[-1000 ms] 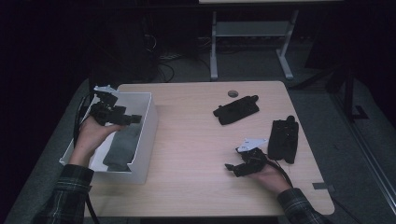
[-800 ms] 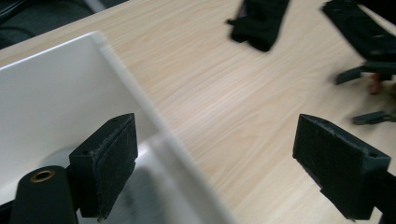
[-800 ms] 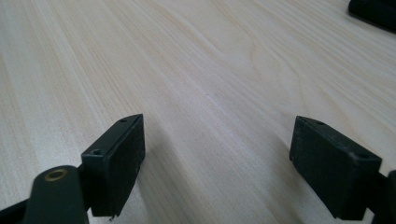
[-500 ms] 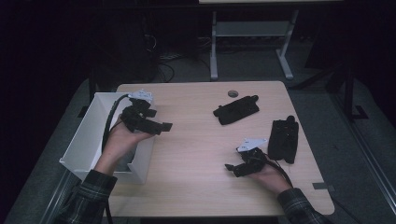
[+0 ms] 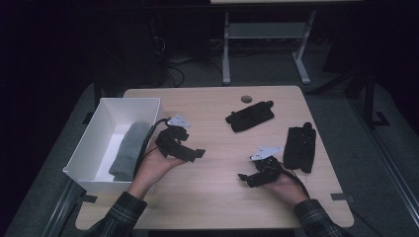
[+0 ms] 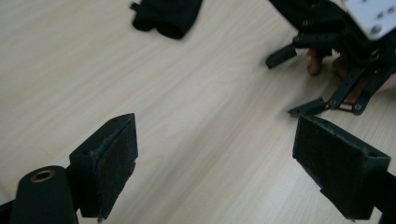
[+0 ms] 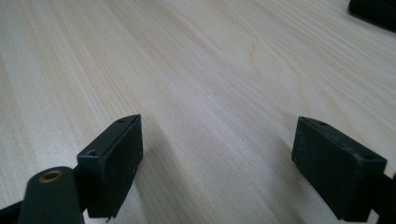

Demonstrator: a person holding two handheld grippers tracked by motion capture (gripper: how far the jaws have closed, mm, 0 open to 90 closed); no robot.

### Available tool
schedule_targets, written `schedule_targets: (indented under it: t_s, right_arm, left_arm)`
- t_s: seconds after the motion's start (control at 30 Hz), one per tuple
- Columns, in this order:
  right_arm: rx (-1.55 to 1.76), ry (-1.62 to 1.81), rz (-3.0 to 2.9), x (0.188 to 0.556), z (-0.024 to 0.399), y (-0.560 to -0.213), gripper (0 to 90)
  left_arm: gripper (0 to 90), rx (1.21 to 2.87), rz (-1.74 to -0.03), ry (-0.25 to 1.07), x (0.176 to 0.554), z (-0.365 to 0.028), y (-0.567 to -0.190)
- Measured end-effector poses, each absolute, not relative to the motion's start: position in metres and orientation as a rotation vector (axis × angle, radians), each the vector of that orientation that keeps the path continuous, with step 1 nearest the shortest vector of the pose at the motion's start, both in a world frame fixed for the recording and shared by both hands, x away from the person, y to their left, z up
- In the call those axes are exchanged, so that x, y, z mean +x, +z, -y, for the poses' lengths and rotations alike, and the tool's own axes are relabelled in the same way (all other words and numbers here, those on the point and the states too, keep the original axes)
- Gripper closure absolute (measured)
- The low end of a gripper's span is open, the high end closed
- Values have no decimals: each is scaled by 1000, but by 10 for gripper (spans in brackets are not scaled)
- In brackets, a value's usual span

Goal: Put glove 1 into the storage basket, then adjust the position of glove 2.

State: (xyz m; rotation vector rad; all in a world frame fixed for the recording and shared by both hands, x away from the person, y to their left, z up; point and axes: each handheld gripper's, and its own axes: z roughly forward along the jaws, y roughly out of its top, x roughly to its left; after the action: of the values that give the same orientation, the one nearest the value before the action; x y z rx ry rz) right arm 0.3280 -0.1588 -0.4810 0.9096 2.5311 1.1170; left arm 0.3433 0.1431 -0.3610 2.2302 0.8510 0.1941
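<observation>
Beyond and to the right of your left gripper (image 5: pixel 190 150), whose jaws are standing wide apart and empty, the nearer black cloth (image 5: pixel 250 116) is lying on the table (image 5: pixel 207 207), its long axis running left-right, while your right gripper (image 5: pixel 249 178), equally spread, is idling farther away.

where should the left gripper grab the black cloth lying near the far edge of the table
Grip the black cloth across its narrow width near the near-left end, coming from above. It lies flat as a long bundle slanting across the table, and that end faces the open left gripper, which holds nothing.
</observation>
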Motion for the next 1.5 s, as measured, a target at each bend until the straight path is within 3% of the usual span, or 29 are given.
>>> schedule_targets:
  t_s: [0.63, 0.9, 1.17, 1.5]
  right_arm:
    - [917, 1111, -2528, 328, 159, -481, 148]
    - [923, 1090, -2539, 326, 158, -479, 181]
    - [919, 1115, -2531, 330, 167, -466, 316]
    - [978, 1132, -2446, 344, 196, -444, 711]
  left_arm:
    - [135, 2268, -823, 169, 339, -129, -443]
    - [134, 2317, -814, 184, 335, -135, -464]
    - [128, 2350, -743, 266, 328, -132, -469]
    - [126, 2248, -687, 293, 323, -139, -478]
